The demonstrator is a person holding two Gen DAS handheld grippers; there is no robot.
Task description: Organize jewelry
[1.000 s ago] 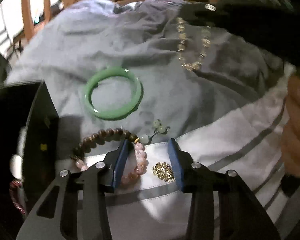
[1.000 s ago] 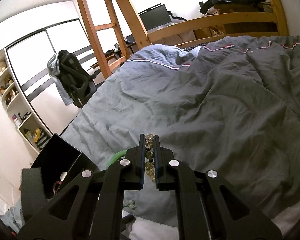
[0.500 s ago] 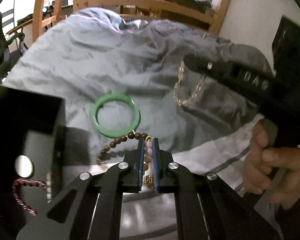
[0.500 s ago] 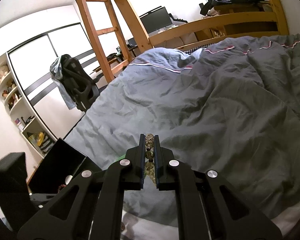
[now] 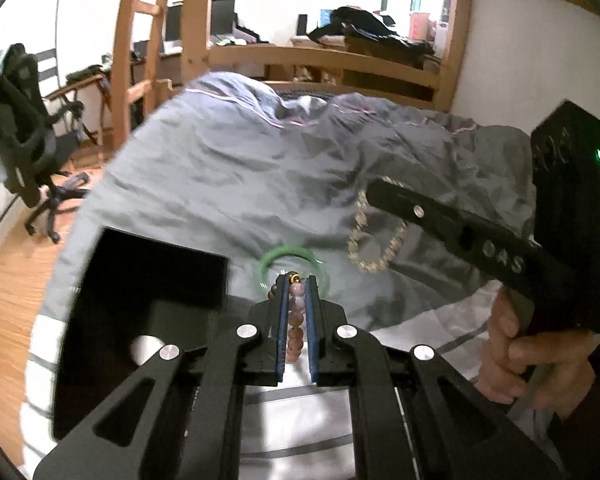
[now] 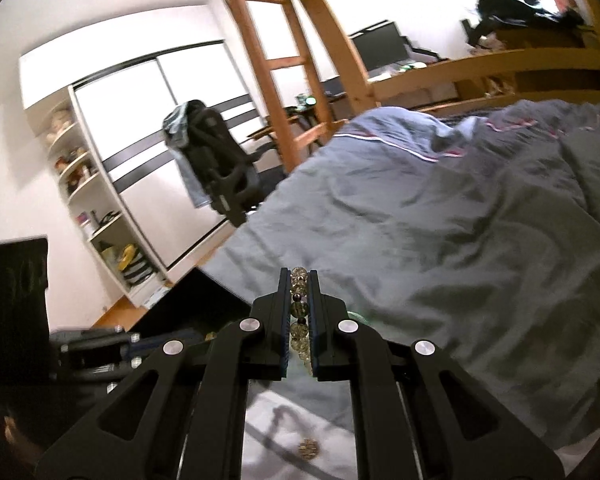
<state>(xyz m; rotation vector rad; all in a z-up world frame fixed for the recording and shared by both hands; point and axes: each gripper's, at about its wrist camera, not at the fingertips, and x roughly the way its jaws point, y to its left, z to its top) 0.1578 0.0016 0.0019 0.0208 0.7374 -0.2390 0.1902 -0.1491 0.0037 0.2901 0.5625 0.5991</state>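
Note:
My left gripper point(image 5: 296, 280) is shut on a pink and brown bead bracelet point(image 5: 296, 308) and holds it up above the bed, right of the open black jewelry box point(image 5: 140, 280). A green jade bangle point(image 5: 288, 256) lies on the grey duvet just beyond it. My right gripper point(image 6: 300, 274) is shut on a pale yellow crystal bead bracelet point(image 6: 300, 312). That bracelet hangs from it in the left wrist view point(image 5: 374, 240). A small gold brooch point(image 6: 309, 449) lies on the white sheet below the right gripper.
The grey duvet point(image 6: 440, 240) covers the bed. The wooden bunk frame and ladder point(image 6: 284, 64) stand behind. An office chair point(image 5: 24, 128) stands on the floor at the left. The left gripper body point(image 6: 16, 300) shows at the left of the right wrist view.
My left gripper closed on the pink and brown bracelet and lifted it off the sheet. My right gripper kept its bracelet and swung left toward the box.

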